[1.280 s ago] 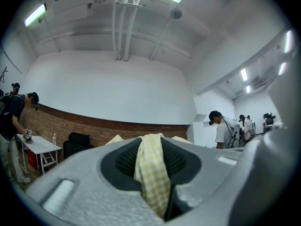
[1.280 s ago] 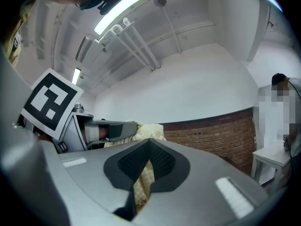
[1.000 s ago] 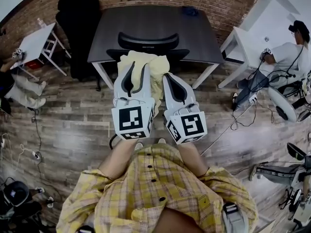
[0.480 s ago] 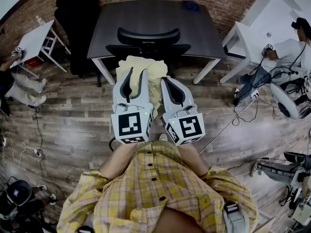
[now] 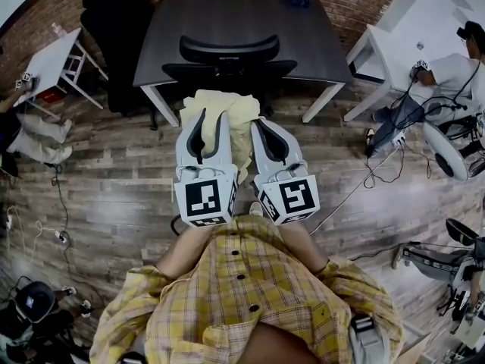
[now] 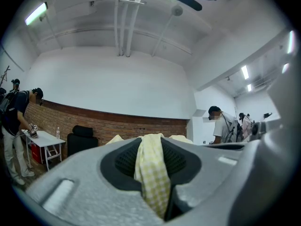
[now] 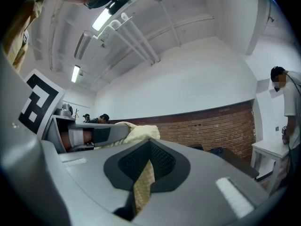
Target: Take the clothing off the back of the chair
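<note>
Yellow checked clothing (image 5: 236,112) is bunched in the middle of the head view, just below the black chair (image 5: 229,51) that stands at the dark counter (image 5: 227,17). It lies between the two grippers. The left gripper (image 5: 214,118) has its jaws almost closed on a fold of the cloth (image 6: 153,173). The right gripper (image 5: 262,124) has its jaws pressed on a thin strip of it (image 7: 142,185).
</note>
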{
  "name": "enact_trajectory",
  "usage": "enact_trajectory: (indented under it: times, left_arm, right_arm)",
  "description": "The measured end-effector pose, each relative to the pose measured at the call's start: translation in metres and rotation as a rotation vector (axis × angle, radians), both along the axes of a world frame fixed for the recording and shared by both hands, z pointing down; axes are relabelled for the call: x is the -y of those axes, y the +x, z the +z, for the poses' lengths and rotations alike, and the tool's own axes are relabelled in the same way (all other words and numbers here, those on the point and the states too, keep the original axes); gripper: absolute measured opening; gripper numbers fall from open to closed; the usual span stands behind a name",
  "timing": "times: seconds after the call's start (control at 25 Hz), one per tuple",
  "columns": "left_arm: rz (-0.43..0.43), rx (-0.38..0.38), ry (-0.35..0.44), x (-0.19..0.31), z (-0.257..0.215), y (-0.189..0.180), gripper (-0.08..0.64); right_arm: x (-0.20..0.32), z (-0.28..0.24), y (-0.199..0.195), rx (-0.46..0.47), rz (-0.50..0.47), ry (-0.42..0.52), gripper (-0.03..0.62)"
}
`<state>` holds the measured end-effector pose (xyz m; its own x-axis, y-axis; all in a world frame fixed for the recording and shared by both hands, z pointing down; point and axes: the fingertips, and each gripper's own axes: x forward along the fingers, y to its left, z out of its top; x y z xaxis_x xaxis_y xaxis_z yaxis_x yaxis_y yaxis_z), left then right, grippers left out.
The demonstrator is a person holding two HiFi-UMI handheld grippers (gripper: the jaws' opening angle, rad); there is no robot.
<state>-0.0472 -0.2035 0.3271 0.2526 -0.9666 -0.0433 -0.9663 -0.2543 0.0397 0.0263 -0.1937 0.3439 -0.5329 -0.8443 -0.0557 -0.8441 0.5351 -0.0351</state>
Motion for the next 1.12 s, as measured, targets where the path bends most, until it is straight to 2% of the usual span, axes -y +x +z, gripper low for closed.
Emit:
enact_trajectory:
  times: [1.12]
  left_arm:
    - [0.027, 0.04, -0.016, -0.031, 0.046, 0.004, 0.106]
  right_arm:
    - [-0.005, 0.039, -0.005, -0.007, -0.019, -0.061, -0.003]
